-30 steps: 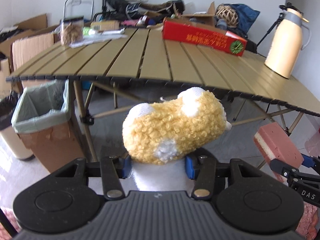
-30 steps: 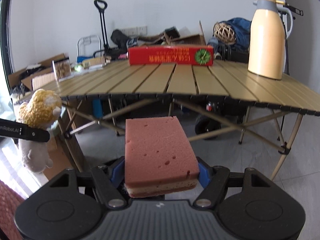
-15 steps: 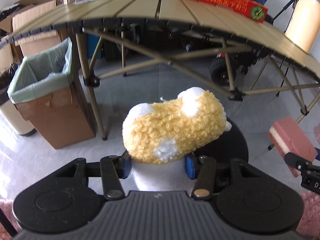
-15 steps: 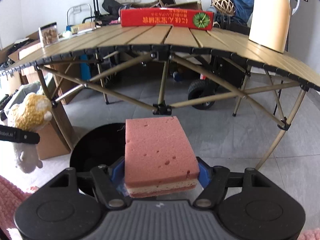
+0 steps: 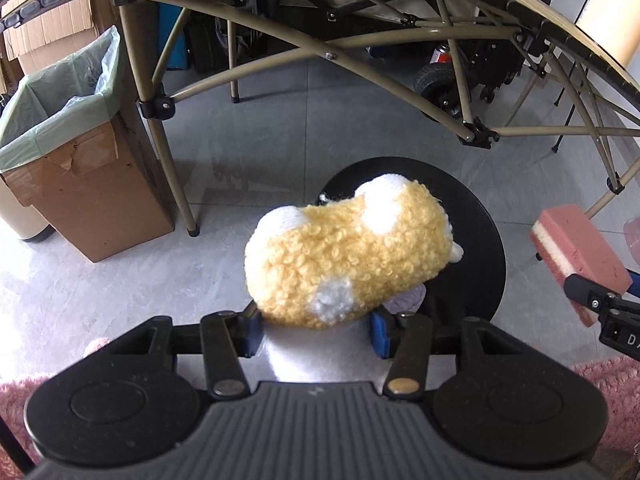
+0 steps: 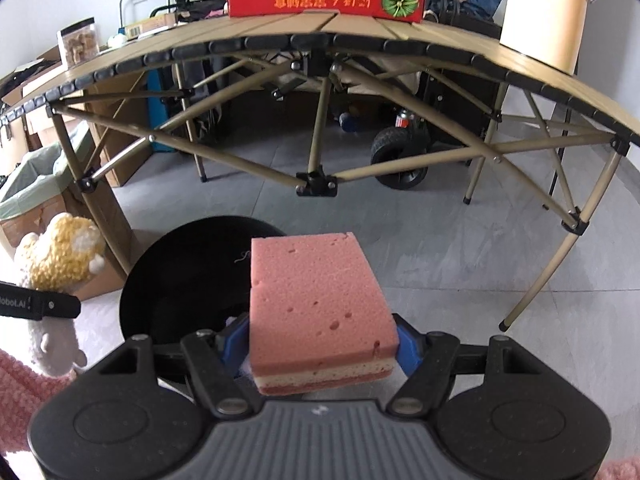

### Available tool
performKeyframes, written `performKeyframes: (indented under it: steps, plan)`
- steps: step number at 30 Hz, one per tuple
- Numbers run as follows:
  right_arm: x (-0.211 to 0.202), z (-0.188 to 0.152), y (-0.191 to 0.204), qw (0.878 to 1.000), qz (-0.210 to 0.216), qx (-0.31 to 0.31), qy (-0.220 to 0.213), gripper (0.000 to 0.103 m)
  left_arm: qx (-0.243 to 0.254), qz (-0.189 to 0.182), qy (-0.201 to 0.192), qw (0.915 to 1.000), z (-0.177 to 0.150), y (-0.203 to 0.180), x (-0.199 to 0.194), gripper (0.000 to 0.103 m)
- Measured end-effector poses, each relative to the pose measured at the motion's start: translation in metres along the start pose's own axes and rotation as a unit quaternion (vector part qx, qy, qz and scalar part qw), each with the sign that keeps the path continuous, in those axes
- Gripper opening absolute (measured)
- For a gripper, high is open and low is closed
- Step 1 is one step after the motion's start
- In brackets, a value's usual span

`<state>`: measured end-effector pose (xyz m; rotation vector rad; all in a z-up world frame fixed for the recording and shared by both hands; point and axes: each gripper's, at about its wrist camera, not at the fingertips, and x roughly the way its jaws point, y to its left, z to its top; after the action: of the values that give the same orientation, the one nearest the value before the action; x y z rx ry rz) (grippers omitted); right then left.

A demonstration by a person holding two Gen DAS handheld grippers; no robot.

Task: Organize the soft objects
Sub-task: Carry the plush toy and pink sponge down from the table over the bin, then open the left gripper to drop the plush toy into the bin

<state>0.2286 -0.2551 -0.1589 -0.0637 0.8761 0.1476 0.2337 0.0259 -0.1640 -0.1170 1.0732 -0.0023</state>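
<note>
My left gripper (image 5: 316, 334) is shut on a plush toy (image 5: 348, 252) with a curly yellow head and white body, held above a round black container (image 5: 476, 240) on the floor. My right gripper (image 6: 320, 346) is shut on a pink sponge (image 6: 316, 300) with a cream middle layer, over the near right rim of the same black container (image 6: 180, 276). In the left wrist view the sponge (image 5: 576, 248) shows at the right edge. In the right wrist view the plush toy (image 6: 60, 256) hangs at the left, clamped in the left gripper's black finger.
A folding slat table (image 6: 280, 44) spans the view ahead; its legs and braces (image 5: 168, 160) stand close behind the container. A cardboard bin with a green liner (image 5: 72, 132) stands left. A pink fluffy rug (image 5: 608, 384) lies below. A wheeled cart (image 6: 400, 160) sits under the table.
Both grippers have sunk and tipped downward, from facing the tabletop to looking under the table at the floor. The black container has come into view beneath them. Both grips are unchanged.
</note>
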Motion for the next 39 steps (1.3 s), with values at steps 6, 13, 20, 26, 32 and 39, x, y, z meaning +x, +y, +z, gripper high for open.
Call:
performKeyframes:
  steps: [6, 13, 20, 26, 32, 39]
  plan:
    - [0.005, 0.0, 0.002, 1.0, -0.002, 0.002, 0.006, 0.07, 0.006, 0.0, 0.012, 0.9999, 0.001, -0.006, 0.007, 0.051]
    - [0.004, 0.001, -0.004, 1.0, -0.011, 0.015, 0.006, 0.07, 0.011, -0.006, 0.025, 0.9996, 0.007, -0.021, 0.015, 0.051]
    - [0.005, 0.006, -0.011, 0.999, -0.022, 0.027, -0.002, 0.07, 0.029, -0.021, 0.024, 0.9991, 0.018, -0.048, 0.021, 0.051]
    - [0.007, 0.013, -0.02, 0.999, -0.034, 0.036, -0.006, 0.07, 0.036, -0.018, 0.032, 0.9987, 0.029, -0.064, 0.032, 0.051]
    - [0.011, 0.021, -0.033, 0.997, -0.05, 0.057, -0.01, 0.07, 0.033, -0.008, 0.062, 0.9975, 0.04, -0.083, 0.053, 0.051]
    - [0.018, 0.028, -0.04, 0.996, -0.064, 0.067, -0.009, 0.07, -0.013, -0.015, 0.084, 0.9962, 0.052, -0.093, 0.079, 0.051]
